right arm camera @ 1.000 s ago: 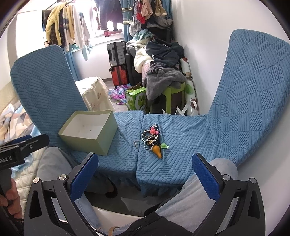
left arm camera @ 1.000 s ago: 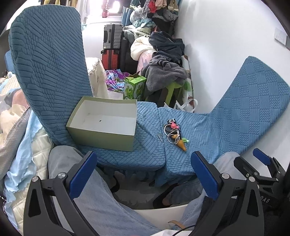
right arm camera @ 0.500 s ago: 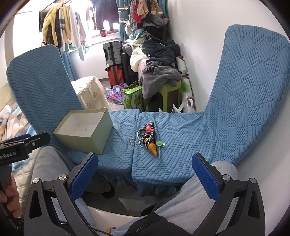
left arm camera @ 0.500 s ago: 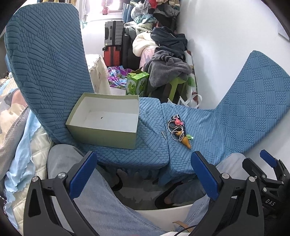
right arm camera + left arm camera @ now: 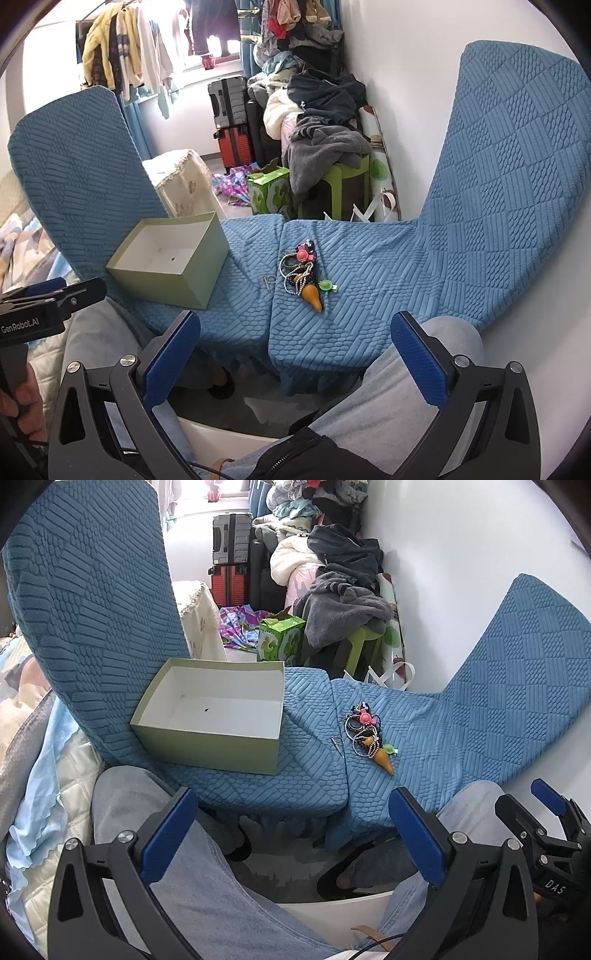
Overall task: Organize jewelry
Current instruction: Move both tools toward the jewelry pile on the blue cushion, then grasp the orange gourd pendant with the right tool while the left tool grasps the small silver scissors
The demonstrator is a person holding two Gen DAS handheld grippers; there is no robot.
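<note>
The right wrist view takes in a rail of hanging clothes at the upper left of the frame, and the person's bare hand gripping the other tool's handle at the lower left edge; the left wrist view shows neither, but catches the right tool's blue-tipped fingers at its lower right edge.

Both tools are held low above the person's knees in pale blue jeans, pointing toward two chairs in textured blue knit covers. The left gripper has its jaws spread wide, nothing between them. The right gripper is likewise released and holds nothing.

The tangled heap of jewelry lies mid-frame on the right-hand seat, just beside the seam between the seats: metal rings, bead chains, a pink charm, a small green piece and an orange cone-shaped pendant. A small thin metal piece lies just left of it. The open pale green cardboard box, white inside, sits on the left-hand seat, well apart from both grippers.
</note>
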